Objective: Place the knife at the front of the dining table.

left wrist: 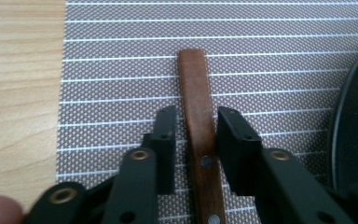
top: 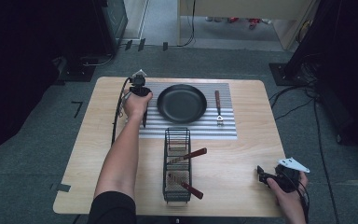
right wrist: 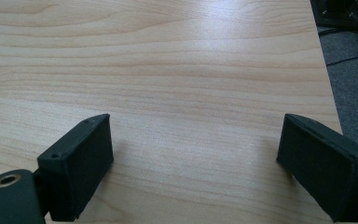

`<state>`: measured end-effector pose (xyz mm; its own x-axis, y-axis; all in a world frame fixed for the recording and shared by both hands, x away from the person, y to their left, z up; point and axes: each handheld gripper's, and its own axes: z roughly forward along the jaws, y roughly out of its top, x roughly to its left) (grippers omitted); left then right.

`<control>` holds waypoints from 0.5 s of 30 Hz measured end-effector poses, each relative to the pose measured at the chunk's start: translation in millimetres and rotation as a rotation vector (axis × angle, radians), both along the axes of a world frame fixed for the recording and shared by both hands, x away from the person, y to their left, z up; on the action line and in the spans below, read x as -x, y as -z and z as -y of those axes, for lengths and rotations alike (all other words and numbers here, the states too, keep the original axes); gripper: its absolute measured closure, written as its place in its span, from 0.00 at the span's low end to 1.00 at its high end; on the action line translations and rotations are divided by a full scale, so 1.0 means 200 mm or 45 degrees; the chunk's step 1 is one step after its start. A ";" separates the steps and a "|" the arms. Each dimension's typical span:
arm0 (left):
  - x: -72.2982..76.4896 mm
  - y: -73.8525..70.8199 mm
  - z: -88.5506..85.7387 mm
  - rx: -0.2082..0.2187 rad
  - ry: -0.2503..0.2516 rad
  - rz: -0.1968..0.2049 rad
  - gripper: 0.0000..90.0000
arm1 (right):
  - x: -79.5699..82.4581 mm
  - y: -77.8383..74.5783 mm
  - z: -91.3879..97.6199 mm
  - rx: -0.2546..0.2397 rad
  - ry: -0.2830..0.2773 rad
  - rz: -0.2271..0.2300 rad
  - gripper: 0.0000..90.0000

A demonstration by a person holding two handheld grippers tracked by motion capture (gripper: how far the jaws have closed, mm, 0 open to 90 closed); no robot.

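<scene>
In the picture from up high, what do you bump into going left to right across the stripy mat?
Left gripper held over a wooden-handled utensil → black pan → second wooden-handled utensil near the striped mat's right edge.

Our left tongs (left wrist: 196, 128) straddle a wooden handle (left wrist: 197, 102) with the black pan (top: 182, 103) close alongside. Mid-bench, the wire basket (top: 176, 165) blocks a straight crossing. Bare bench (right wrist: 177, 70) lies open before our right tongs (right wrist: 193, 158).

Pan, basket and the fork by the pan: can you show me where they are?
Pan (top: 182, 103), high view, on the middle of its dark inside.
Basket (top: 177, 164), high view, on its wire bottom.
Fork (top: 218, 106), high view, on its thin metal neck below the wooden handle.
</scene>
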<state>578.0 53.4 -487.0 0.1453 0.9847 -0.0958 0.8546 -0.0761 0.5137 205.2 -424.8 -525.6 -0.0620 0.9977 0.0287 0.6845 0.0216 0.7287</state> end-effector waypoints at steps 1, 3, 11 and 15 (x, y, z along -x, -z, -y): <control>0.00 0.00 -0.01 0.015 -0.022 -0.005 0.82 | 0.00 0.00 0.00 0.000 0.000 0.000 0.11; 0.00 0.00 -0.02 0.023 -0.043 -0.005 0.84 | 0.00 0.00 0.00 0.000 0.000 0.000 0.11; 0.00 0.00 -0.02 0.034 -0.055 0.001 0.85 | 0.00 0.00 0.00 0.000 0.000 0.000 0.11; 0.00 0.00 -0.03 0.050 -0.069 -0.002 0.85 | 0.00 0.00 0.00 0.000 0.000 0.000 0.11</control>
